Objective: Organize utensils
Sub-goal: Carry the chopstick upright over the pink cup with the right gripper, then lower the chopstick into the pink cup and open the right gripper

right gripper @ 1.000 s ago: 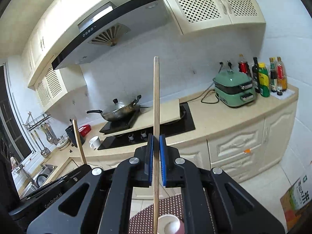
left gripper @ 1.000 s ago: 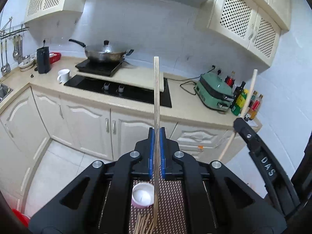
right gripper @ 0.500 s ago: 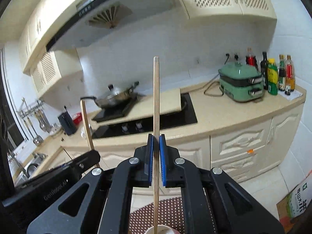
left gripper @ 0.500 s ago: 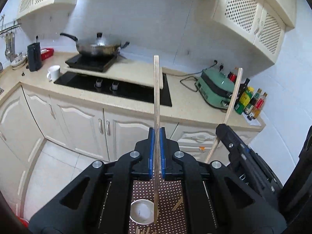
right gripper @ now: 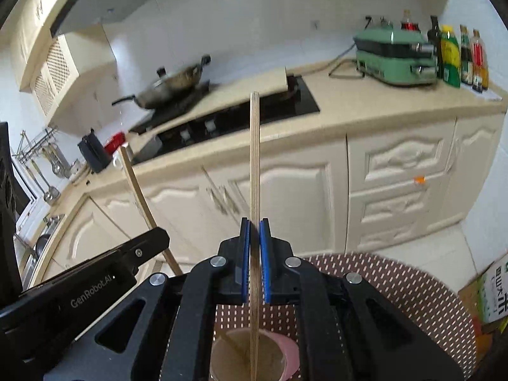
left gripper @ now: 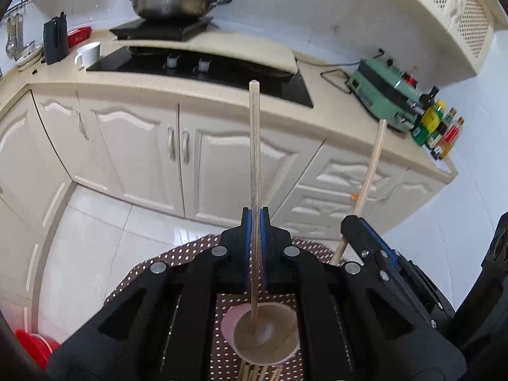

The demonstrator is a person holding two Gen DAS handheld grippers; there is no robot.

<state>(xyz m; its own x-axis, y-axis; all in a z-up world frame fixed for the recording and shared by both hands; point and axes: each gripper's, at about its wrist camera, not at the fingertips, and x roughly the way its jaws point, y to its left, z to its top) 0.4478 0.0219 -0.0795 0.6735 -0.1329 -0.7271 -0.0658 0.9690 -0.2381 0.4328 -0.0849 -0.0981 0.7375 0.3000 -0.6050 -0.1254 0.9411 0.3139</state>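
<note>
My left gripper is shut on a pale wooden chopstick that stands upright. Its lower end dips into a pink cup on a brown dotted mat. My right gripper is shut on a second chopstick, whose lower end also reaches down into the cup. Each view shows the other gripper close beside: the right gripper with its stick, and the left gripper with its stick. Several loose chopsticks lie just before the cup.
Beyond the mat runs a cream kitchen counter with cabinet doors below. It carries a black hob, a wok, a white mug, a green grill and bottles. A cardboard box stands right of the mat.
Both grippers have sunk and tipped downward with their chopsticks. The cup has come close beneath them, and both sticks' lower ends now sit inside it.
</note>
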